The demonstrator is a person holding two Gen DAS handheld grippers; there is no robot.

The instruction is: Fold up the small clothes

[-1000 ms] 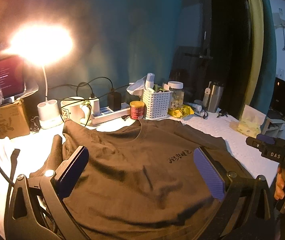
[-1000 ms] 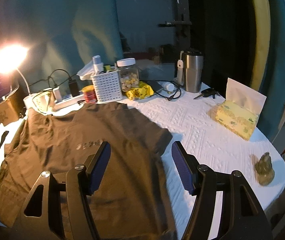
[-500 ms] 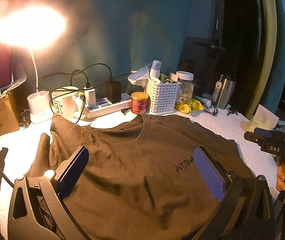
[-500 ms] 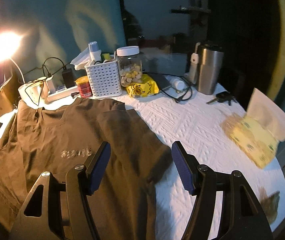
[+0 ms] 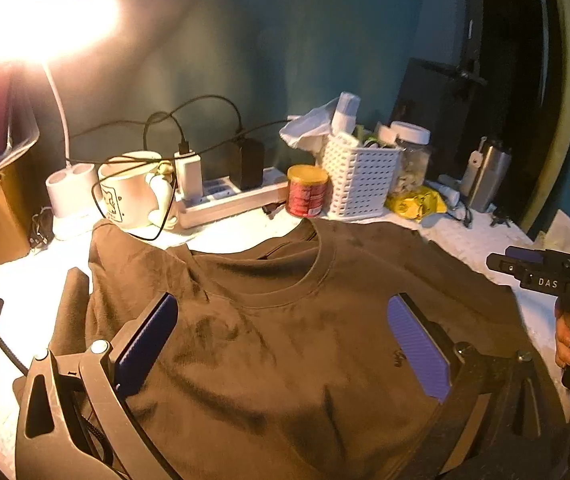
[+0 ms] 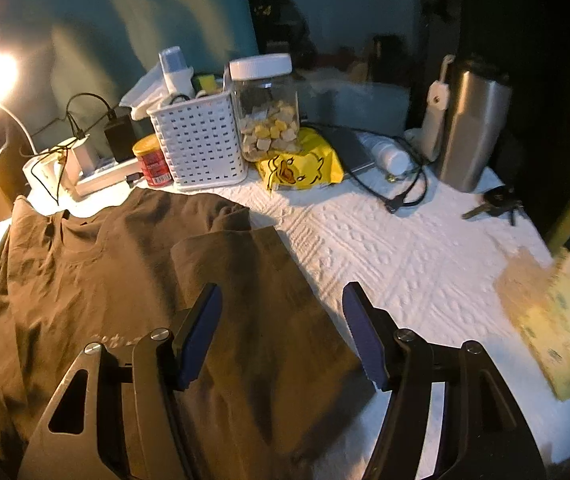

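Note:
A dark brown T-shirt (image 5: 285, 344) lies spread face up on the white table cover (image 6: 425, 264), collar toward the back. My left gripper (image 5: 281, 324) is open and empty, hovering over the shirt's chest below the collar. My right gripper (image 6: 281, 312) is open and empty over the shirt's right sleeve (image 6: 253, 280) and its edge. The shirt also shows in the right wrist view (image 6: 85, 280). The right gripper's body and the hand holding it show in the left wrist view (image 5: 557, 280).
Along the back stand a lit lamp (image 5: 37, 8), a mug (image 5: 125, 192), a power strip (image 5: 229, 200), a red can (image 5: 307, 192), a white basket (image 6: 199, 144), a jar (image 6: 265, 108), a yellow packet (image 6: 301, 166) and a steel tumbler (image 6: 473, 124). Keys (image 6: 493, 204) and a tissue pack (image 6: 557, 320) lie right.
Both grippers have moved forward toward the back of the table. The left one now sits nearer the collar, the right one nearer the sleeve. Both stay open.

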